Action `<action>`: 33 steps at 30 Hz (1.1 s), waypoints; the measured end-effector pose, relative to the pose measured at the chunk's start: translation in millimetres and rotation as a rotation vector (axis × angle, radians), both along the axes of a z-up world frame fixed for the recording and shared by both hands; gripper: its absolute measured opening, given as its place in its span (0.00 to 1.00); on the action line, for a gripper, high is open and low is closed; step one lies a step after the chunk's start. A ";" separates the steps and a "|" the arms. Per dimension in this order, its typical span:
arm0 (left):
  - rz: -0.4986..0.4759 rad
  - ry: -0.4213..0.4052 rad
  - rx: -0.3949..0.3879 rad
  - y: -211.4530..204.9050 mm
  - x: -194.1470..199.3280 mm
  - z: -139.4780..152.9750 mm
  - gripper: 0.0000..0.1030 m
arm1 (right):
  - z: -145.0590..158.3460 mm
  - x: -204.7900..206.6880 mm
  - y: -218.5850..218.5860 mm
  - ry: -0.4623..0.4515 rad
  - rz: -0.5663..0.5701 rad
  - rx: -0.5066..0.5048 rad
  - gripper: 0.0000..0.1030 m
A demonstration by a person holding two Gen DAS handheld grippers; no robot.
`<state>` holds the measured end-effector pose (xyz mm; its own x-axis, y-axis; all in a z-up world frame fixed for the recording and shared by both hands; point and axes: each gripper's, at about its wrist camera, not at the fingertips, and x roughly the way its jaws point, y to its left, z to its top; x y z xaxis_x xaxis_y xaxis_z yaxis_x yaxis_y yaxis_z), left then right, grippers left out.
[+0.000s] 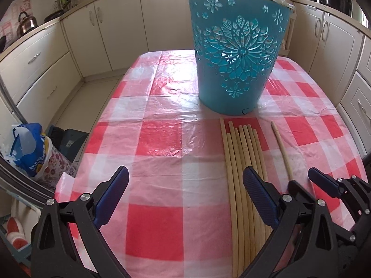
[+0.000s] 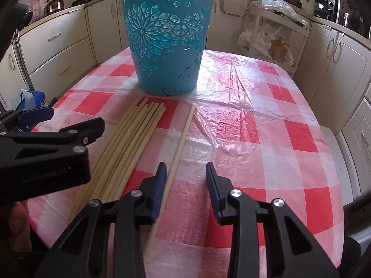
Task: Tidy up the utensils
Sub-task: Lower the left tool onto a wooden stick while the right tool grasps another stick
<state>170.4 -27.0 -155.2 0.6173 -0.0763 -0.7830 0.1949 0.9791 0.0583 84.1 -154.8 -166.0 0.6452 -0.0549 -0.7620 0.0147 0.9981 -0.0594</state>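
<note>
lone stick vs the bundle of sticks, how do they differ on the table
The lone stick lies by itself, apart from the bundle of sticks, which lie packed side by side. The lone stick passes between the right gripper's jaws; the bundle lies outside them. Both are pale wood, pointing toward the teal basket.

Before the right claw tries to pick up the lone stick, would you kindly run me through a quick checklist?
1. Lone stick lies apart from the stick bundle: ok.
2. Right claw open: ok.
3. Stick centred between its fingers: not ok, it runs along the left finger.
4. Left claw open, holding nothing: ok.
5. Blue basket upright on the tablecloth: ok.
6. Room inside basket: cannot tell.
</note>
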 end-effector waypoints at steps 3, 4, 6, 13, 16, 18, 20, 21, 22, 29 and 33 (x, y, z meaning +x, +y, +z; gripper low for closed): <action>-0.008 0.010 0.010 -5.7 8.4 -7.1 0.90 | 0.4 0.5 -7.1 0.009 0.000 0.022 0.20; -0.010 0.014 0.016 -5.9 10.6 -9.5 0.88 | 0.5 0.4 -9.1 0.011 0.000 0.030 0.20; -0.014 0.034 0.024 -5.0 15.4 -16.0 0.82 | 0.7 0.0 -13.6 0.016 0.001 0.049 0.20; -0.029 0.049 0.032 -7.8 21.5 -19.0 0.77 | 3.7 3.5 -20.5 0.012 -0.007 0.066 0.28; -0.039 0.053 0.043 -10.7 21.6 -19.6 0.74 | 4.3 7.6 -20.9 0.009 -0.003 0.069 0.28; -0.045 0.054 0.031 -9.8 21.4 -18.4 0.70 | 3.3 10.5 -20.6 0.014 0.006 0.072 0.28; -0.050 0.056 0.035 -11.4 23.5 -17.2 0.67 | 2.7 13.9 -21.0 0.017 0.009 0.068 0.28; -0.051 0.055 0.040 -12.4 24.9 -16.2 0.66 | 2.9 16.2 -20.8 0.017 0.013 0.063 0.28; -0.054 0.054 0.039 -13.2 25.8 -14.5 0.66 | 3.6 18.2 -20.3 0.014 0.016 0.054 0.28; -0.066 0.081 0.055 -20.6 34.3 -14.1 0.61 | 0.3 40.3 -18.5 0.048 0.064 0.040 0.25; -0.126 0.092 0.026 -24.5 34.3 -12.3 0.25 | 1.2 45.5 -14.9 0.067 0.099 0.033 0.06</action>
